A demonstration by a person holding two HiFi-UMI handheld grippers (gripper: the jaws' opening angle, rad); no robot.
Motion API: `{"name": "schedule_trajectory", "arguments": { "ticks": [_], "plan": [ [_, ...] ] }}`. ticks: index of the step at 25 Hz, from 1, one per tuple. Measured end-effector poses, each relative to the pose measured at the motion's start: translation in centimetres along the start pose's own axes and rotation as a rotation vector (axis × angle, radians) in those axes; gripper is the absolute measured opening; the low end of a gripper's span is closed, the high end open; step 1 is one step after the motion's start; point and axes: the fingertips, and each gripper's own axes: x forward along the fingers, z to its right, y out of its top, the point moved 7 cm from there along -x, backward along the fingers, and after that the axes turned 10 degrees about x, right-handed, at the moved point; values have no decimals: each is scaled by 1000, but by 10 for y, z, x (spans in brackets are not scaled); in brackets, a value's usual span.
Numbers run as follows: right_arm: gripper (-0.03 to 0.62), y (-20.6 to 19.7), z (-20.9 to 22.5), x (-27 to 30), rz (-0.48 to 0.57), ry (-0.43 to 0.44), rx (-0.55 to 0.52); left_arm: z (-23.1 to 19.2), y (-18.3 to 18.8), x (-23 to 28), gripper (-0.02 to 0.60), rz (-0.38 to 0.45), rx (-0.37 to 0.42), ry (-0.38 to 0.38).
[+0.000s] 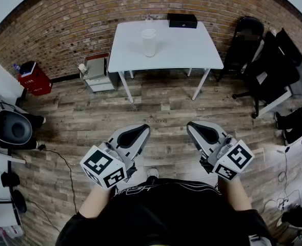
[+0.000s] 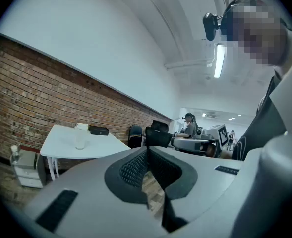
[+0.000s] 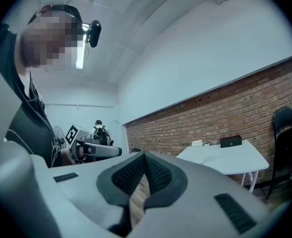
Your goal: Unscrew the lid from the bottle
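A translucent white bottle [image 1: 149, 42] with a white lid stands upright near the middle of a white table [image 1: 184, 53] by the brick wall, far from me. It shows small in the left gripper view as the bottle [image 2: 80, 136]. My left gripper [image 1: 143, 132] and right gripper [image 1: 193, 128] hang low in front of my body, over the wooden floor, well short of the table. Both are shut with nothing between their jaws. In the right gripper view the table [image 3: 230, 160] shows, and I cannot make out the bottle there.
A black box [image 1: 182, 20] lies at the table's far edge. A small white drawer unit [image 1: 96, 73] stands left of the table, a red box [image 1: 34, 78] further left. Black office chairs [image 1: 266, 60] crowd the right side, another chair [image 1: 9, 128] the left. Cables run over the floor.
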Motion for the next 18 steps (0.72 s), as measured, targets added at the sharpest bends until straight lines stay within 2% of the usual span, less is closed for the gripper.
{"name": "schedule_trajectory", "arguments": {
  "ticks": [8,14,16,18],
  "plan": [
    [-2,-2,4,35,-17,-29,5,-37,1,-11,37,14,16,3],
    [-6,10,3,58,50,-35,4,-73,2,-31,40,38,51,19],
    [103,10,7,66,33,-53,-7,-86,0,-34,64,27,43,28],
    [232,9,11,73,7,-64,-26,-97,-7,-35,211,5,29,23]
  ]
}}
